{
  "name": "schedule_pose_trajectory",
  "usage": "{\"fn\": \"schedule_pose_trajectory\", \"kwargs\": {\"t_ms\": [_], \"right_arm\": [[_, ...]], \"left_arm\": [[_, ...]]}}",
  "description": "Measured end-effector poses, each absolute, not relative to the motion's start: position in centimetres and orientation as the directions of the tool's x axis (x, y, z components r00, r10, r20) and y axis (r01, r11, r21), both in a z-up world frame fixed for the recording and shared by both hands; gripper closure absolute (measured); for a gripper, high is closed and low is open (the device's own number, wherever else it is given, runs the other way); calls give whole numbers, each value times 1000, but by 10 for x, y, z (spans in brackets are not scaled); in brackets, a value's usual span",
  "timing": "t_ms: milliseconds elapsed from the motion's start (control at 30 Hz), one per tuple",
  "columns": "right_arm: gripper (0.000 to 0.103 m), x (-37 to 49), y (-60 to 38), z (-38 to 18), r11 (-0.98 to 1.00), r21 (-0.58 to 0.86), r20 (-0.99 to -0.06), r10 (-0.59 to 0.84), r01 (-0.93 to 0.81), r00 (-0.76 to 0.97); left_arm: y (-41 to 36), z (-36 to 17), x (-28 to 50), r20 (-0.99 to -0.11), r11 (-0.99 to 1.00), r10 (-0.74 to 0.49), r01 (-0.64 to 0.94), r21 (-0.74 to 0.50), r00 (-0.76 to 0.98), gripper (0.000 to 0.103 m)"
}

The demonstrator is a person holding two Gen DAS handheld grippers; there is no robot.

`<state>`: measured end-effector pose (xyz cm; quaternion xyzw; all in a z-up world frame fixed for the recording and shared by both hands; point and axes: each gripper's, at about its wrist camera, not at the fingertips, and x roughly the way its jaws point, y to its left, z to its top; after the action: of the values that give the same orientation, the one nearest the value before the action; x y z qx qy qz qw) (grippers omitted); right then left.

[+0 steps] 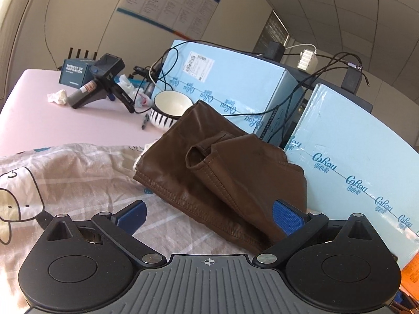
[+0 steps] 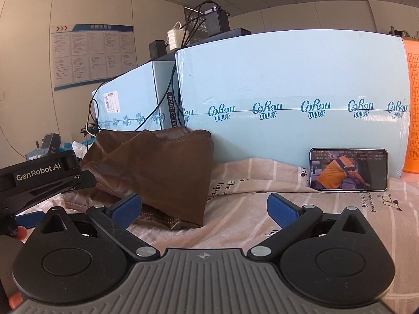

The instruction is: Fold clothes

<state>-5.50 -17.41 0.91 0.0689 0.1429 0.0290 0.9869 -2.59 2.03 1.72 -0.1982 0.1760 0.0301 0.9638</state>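
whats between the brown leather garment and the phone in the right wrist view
Only the printed bedsheet lies between the brown leather garment and the phone; the right wrist view shows no object on that stretch.

In the left wrist view, the garment (image 1: 220, 172) lies on the bedsheet (image 1: 78, 172) at the centre, reaching toward 5 o'clock. The bowl (image 1: 170, 111) sits behind it at 11 o'clock on the counter (image 1: 52, 110), with the boxes (image 1: 353, 162) at 2 o'clock. In the right wrist view, the phone (image 2: 348, 169) leans against a box at 3 o'clock.
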Motion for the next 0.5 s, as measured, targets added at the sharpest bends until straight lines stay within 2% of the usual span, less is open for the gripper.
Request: {"fn": "schedule_pose_trajectory", "kwargs": {"t_ms": [133, 200, 300, 500], "right_arm": [[0, -57, -173, 10, 988, 147, -272, 84, -45, 959], [0, -59, -172, 12, 988, 144, -264, 86, -49, 961], [0, -60, -173, 13, 988, 149, -255, 86, -48, 963], [0, -57, -172, 9, 991, 128, -265, 64, -31, 962]], "left_arm": [[10, 23, -45, -242, 957, 32, -100, -273, 970, 0], [9, 24, -55, -163, 961, 65, -105, -255, 984, 0], [5, 23, -60, -107, 963, 114, -137, -231, 988, 0], [4, 15, -47, -182, 962, 83, -126, -240, 980, 0]]}}
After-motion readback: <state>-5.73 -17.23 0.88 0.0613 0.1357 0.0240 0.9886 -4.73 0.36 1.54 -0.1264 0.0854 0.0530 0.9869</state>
